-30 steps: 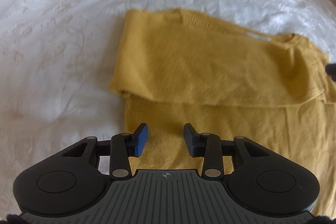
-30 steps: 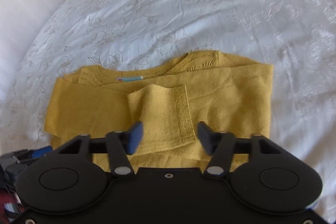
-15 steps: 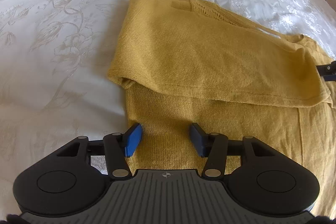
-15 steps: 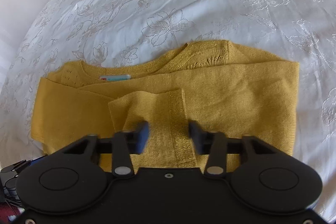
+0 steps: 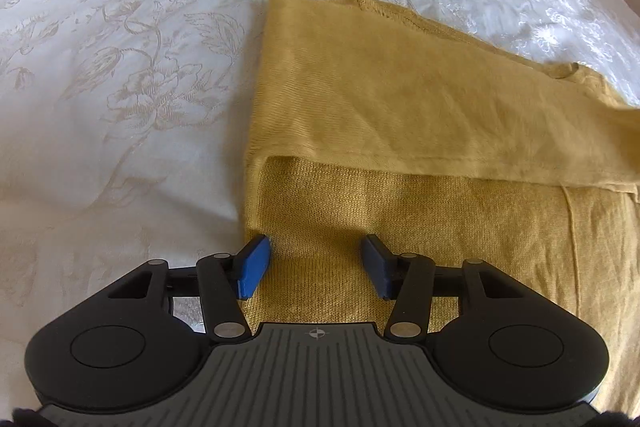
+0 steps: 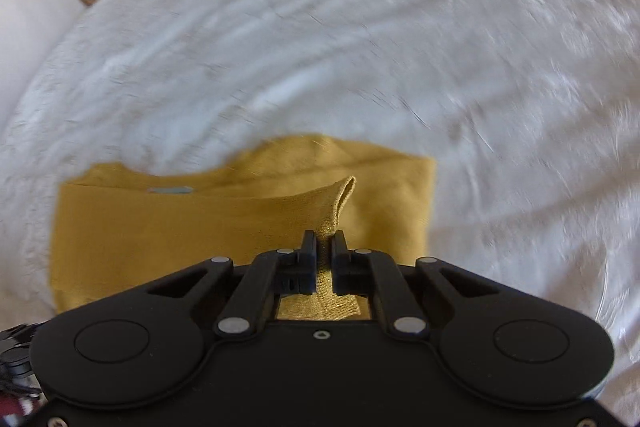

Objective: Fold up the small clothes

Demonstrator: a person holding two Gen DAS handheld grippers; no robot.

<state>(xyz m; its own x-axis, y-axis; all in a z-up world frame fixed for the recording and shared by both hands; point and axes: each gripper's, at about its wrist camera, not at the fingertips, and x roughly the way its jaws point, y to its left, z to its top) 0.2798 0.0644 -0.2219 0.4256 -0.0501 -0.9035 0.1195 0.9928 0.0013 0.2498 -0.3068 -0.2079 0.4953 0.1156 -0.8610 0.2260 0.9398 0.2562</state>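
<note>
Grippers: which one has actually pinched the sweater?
The right gripper: shut on a raised fold of the mustard sweater. The left gripper is open over flat knit.

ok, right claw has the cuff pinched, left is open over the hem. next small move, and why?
Probably close the left claw on the mustard sweater hem corner. Its pads straddle the knit near the left edge, open and pressing nothing, while the right claw is already shut on the sleeve cuff, lifted off the body. Pinning the hem should keep the sweater from sliding on the white bedspread.

no legible text (sweater (image 6: 160,227) tag (image 6: 170,190) blurred)
</note>
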